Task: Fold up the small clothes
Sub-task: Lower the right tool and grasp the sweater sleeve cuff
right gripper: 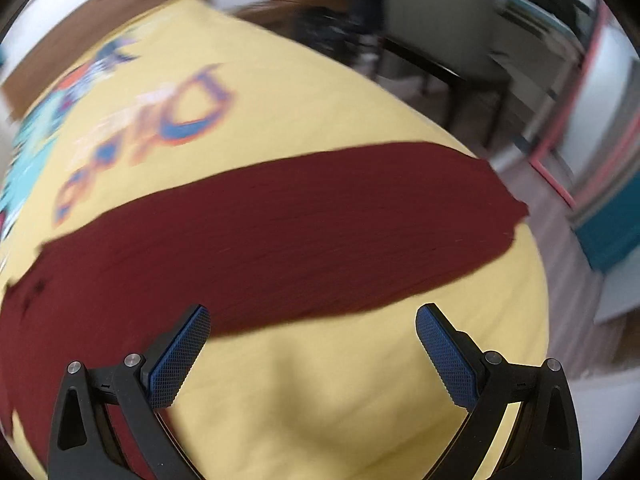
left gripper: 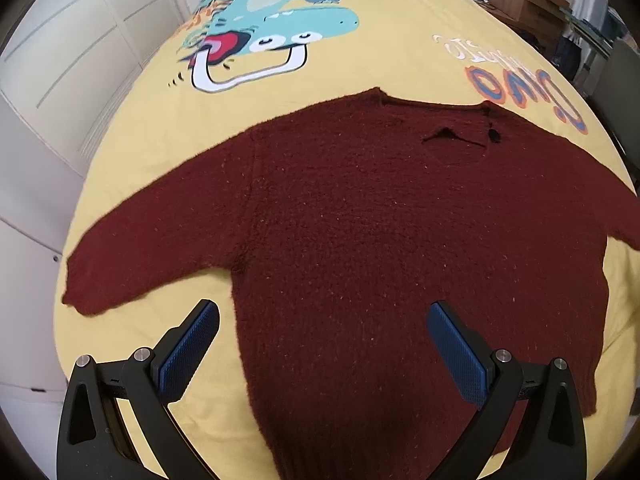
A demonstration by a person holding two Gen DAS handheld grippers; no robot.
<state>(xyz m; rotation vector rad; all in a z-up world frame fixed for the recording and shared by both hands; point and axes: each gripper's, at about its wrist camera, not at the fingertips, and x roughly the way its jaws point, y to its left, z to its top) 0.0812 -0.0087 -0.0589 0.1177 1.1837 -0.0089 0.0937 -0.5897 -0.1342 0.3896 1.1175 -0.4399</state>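
A fuzzy maroon knitted sweater (left gripper: 360, 240) is lying spread flat, sleeves out, on the yellow cartoon-print bedspread (left gripper: 380, 64) (presumably readied for folding), while the left gripper (left gripper: 323, 344) and right gripper (right gripper: 312, 344) are hovering wide open, gripping nothing.

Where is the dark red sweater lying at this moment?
In the left wrist view the dark red sweater lies spread flat on the yellow bedspread, below the cartoon print, with the open left claw over its lower part.

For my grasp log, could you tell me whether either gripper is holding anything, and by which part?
Nothing is held: the left gripper and right gripper are open above the sweater.
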